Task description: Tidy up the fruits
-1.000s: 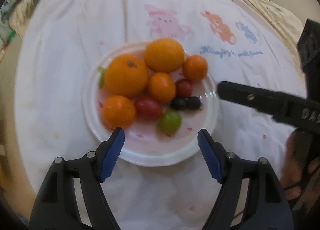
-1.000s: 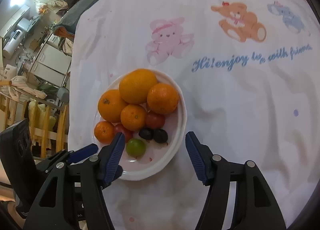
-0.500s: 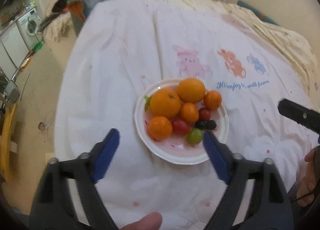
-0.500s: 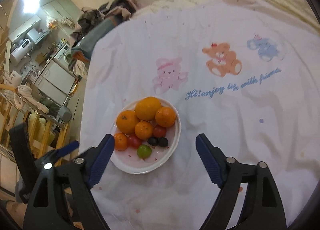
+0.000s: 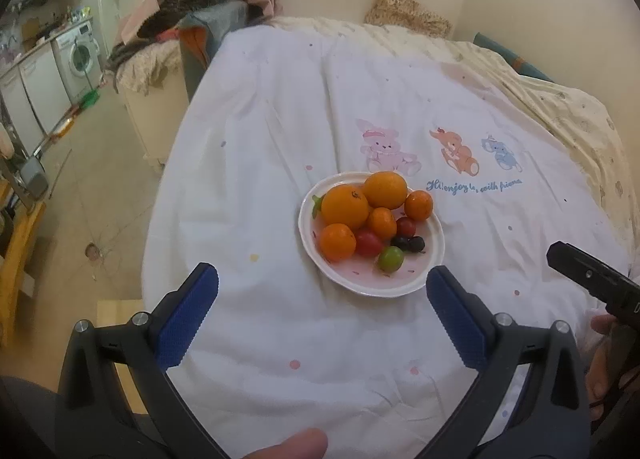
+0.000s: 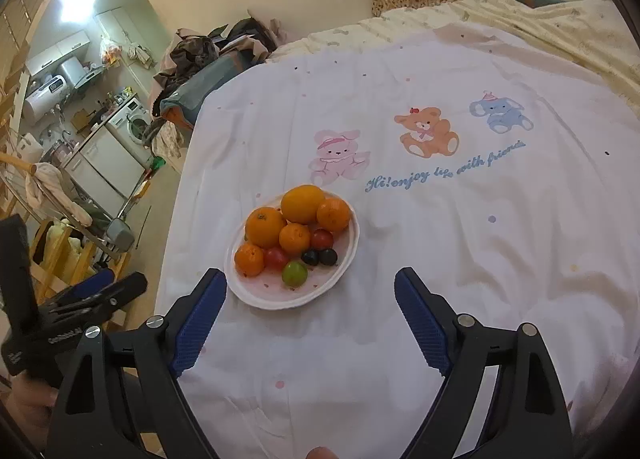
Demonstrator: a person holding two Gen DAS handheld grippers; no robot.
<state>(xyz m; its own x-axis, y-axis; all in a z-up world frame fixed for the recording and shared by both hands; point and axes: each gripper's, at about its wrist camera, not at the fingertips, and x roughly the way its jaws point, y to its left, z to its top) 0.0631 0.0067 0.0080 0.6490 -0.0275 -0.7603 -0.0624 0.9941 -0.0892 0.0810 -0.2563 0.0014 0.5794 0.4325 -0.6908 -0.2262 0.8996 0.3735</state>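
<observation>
Fruit is sitting gathered on a round white plate with a scalloped rim near the left edge of a white bedsheet printed with pastel cartoon animals, which is covering the bed. Going left to right across the plate in the left wrist view, a big stemmed orange and a small mandarin are lying on the left side, a red cherry tomato and a second large orange are sitting toward the middle, a green tomato and two dark grapes are resting near the front, and another mandarin is sitting at the right rim. The left tongs are hanging spread wide and holding nothing, well short of the plate and above the sheet. The right tongs are likewise gaping apart and carrying nothing, with the plate lying just beyond the left blue pad. No loose fruit is showing anywhere on the sheet. Judging by that, the sorting is looking finished or very nearly so, with little left beyond pulling away.
</observation>
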